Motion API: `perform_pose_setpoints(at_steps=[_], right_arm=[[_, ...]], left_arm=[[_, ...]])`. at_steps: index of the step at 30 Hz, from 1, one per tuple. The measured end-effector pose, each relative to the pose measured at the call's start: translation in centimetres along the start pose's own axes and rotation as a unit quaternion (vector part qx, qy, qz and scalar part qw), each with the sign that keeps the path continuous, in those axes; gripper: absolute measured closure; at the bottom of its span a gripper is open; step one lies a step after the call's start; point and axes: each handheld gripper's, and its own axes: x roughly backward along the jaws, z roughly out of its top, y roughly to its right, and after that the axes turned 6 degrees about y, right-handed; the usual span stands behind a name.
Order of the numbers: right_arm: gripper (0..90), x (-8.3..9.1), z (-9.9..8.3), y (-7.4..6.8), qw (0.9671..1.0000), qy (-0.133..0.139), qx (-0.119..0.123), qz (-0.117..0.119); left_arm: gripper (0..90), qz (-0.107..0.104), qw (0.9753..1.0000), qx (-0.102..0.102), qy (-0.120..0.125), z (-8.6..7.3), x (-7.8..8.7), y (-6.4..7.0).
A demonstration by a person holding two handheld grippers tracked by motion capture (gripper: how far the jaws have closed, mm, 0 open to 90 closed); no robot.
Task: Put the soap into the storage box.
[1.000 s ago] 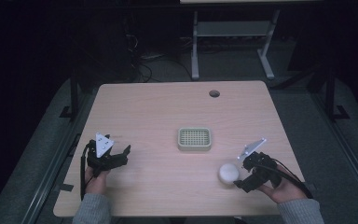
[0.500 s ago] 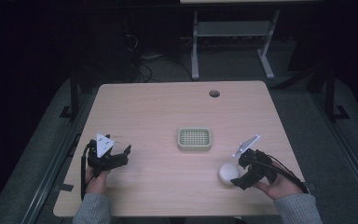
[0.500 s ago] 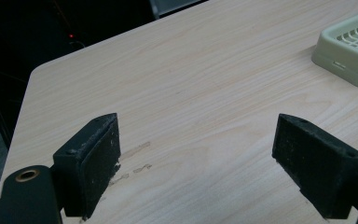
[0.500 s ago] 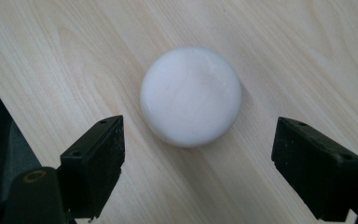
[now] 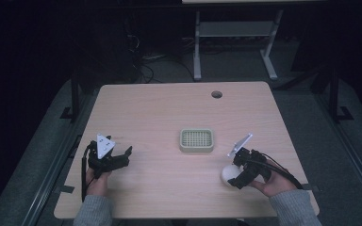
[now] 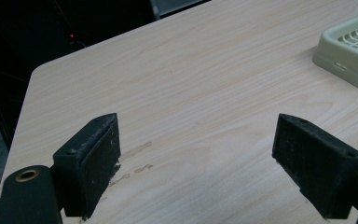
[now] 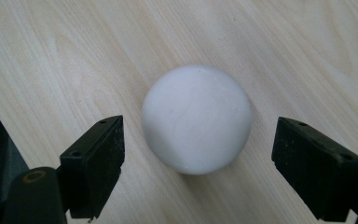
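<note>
A white ball (image 7: 196,119) lies on the light wooden desk (image 5: 169,113) near its near right corner, just left of the right gripper (image 5: 238,170). In the right gripper view the fingers (image 7: 95,161) stand wide apart with the ball between them, a gap showing on each side, so they hold nothing. The person's right hand (image 5: 273,181) grips that tool from the near edge.

At the near left of the desk the left gripper (image 5: 115,160) rests low over bare wood, held by the left hand (image 5: 96,181). Its fingers (image 6: 91,163) are also spread wide and empty.

A small pale green tray (image 5: 196,140) with a slotted top sits around the middle of the desk, between the two grippers and a little farther away, well apart from the ball. A round hole (image 5: 217,94) marks the desk near its far edge.
</note>
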Motion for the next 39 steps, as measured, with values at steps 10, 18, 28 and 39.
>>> perform_pose_setpoints(at_steps=[10, 18, 28, 39], right_arm=[[16.3, -1.4, 0.9, -0.1, 0.9997, -0.018, 0.017, -0.003], [16.3, -2.4, 1.2, -0.1, 0.9991, -0.039, 0.015, 0.000], [16.0, -3.5, 1.1, 0.0, 0.9980, -0.061, 0.016, -0.006], [16.5, -4.2, 1.2, -0.1, 0.9971, -0.074, 0.020, -0.004]], left_arm=[[14.8, 0.000, 1.0000, 0.001, 0.000, 0.0, 0.0, 0.0], [14.8, -0.001, 1.0000, 0.003, 0.002, 0.0, 0.0, -0.1], [14.8, -0.001, 1.0000, 0.003, 0.000, 0.0, 0.0, -0.1], [14.8, -0.001, 1.0000, 0.004, -0.001, 0.0, 0.0, -0.1]])
